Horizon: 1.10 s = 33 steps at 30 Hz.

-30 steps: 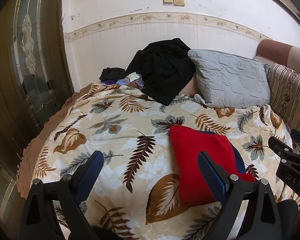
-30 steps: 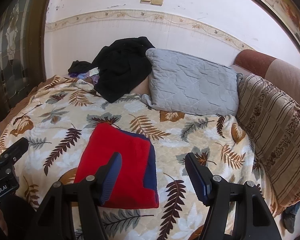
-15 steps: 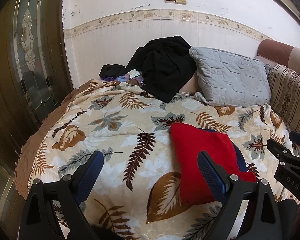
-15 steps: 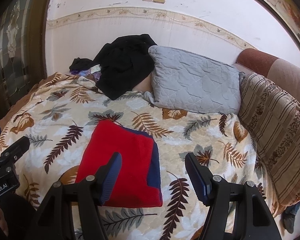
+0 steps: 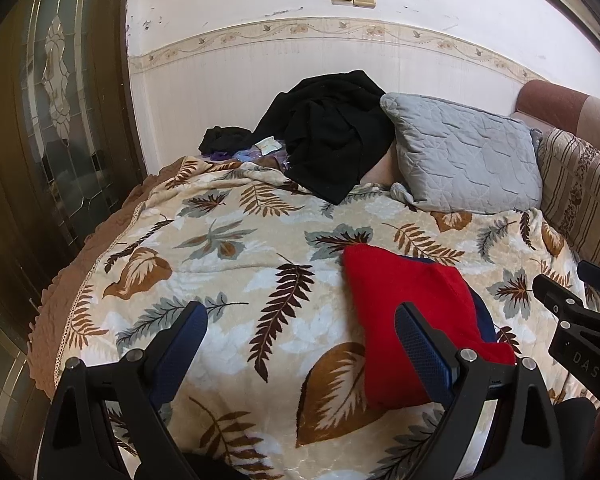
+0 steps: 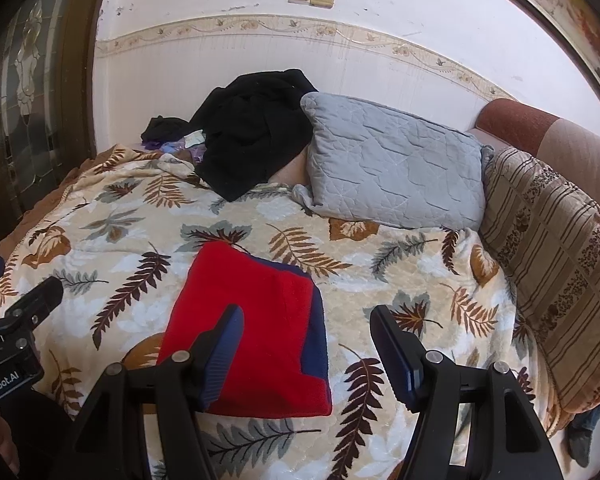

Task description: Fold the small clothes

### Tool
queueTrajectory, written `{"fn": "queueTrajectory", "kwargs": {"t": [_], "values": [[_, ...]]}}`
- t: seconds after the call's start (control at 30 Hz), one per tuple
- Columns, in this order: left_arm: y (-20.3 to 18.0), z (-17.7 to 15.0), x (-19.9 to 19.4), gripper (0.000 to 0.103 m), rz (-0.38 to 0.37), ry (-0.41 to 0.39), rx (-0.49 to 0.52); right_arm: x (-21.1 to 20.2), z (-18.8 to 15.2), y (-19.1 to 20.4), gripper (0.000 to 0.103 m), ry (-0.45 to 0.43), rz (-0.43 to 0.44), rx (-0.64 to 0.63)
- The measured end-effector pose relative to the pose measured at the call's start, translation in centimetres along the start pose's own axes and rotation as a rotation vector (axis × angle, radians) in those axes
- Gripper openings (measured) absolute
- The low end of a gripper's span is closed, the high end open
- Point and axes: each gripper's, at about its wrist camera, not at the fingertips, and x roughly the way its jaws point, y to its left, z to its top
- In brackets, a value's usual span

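Nearest, left tool [image 5: 300, 344] and right tool [image 6: 306, 344]: both spread wide, holding nothing, poised above the bed [image 6: 400, 280]. Just beyond, red and navy garment [image 6: 252, 320], flat on the leaf-print blanket [image 5: 228, 256], seemingly folded into a neat rectangle. Probably between folds: next, either one more fold or reaching farther back for the black clothes [image 6: 252, 148] heaped beside the grey pillow [image 6: 392, 168].

Folded red fleece garment [image 5: 404, 300] near edge hidden behind left finger; small purple items [image 6: 172, 146] by black clothing pile [image 6: 252, 144] indistinct.
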Motion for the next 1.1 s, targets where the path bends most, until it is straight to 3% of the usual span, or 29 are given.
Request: {"fn": "queueTrajectory", "kwargs": {"t": [1.1], "values": [[0.32,0.07,0.13,0.095,-0.007,0.001,-0.004,0.00,0.04,0.37,0.070,-0.003,0.013,0.004]]}}
